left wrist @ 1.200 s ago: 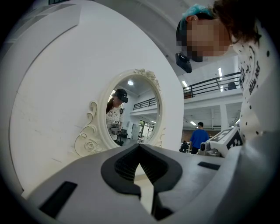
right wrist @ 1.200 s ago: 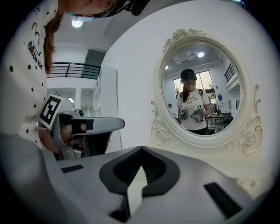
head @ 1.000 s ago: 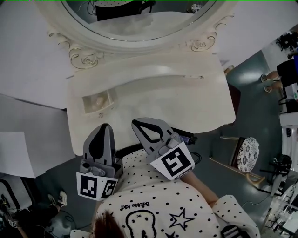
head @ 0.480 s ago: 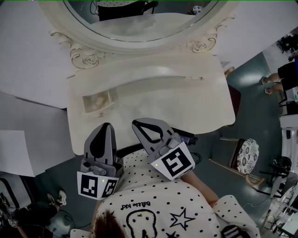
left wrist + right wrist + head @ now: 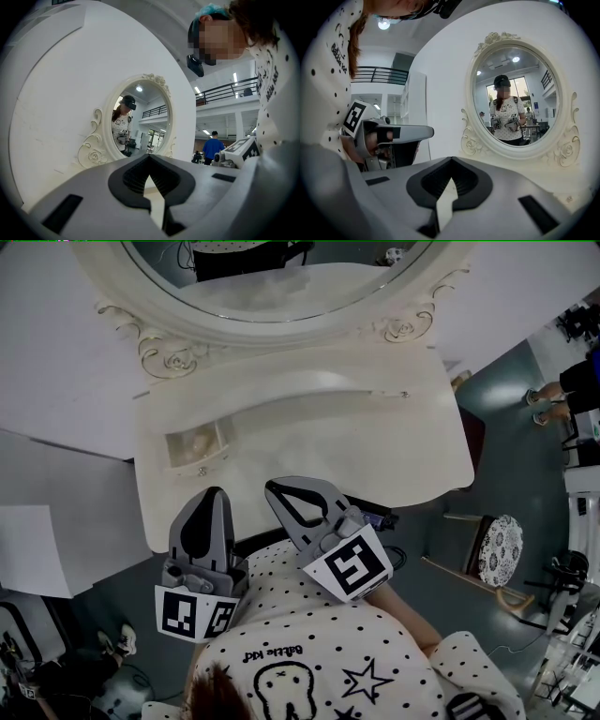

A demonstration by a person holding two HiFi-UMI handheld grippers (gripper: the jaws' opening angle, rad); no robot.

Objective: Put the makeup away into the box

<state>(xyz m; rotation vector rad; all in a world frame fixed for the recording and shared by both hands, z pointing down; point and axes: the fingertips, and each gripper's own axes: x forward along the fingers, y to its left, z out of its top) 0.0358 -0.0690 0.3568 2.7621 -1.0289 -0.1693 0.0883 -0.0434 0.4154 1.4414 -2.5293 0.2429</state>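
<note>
A small open cream box [image 5: 197, 448] sits on the left part of the cream dressing table [image 5: 375, 446]; something pale lies in it, too small to name. No other makeup shows on the tabletop. My left gripper [image 5: 211, 493] hovers at the table's front edge, just below the box, jaws together and empty. My right gripper [image 5: 274, 489] is beside it to the right, also shut on nothing. In the left gripper view the left gripper [image 5: 149, 159] points level at the mirror frame. In the right gripper view the right gripper [image 5: 451, 161] faces the mirror, with the left gripper [image 5: 393, 136] at its left.
An ornate oval mirror [image 5: 281, 287] stands at the back of the table. A chair with a spotted cushion [image 5: 494, 551] stands on the floor to the right. White panels [image 5: 56, 381] close the left side. A person [image 5: 572, 390] stands at far right.
</note>
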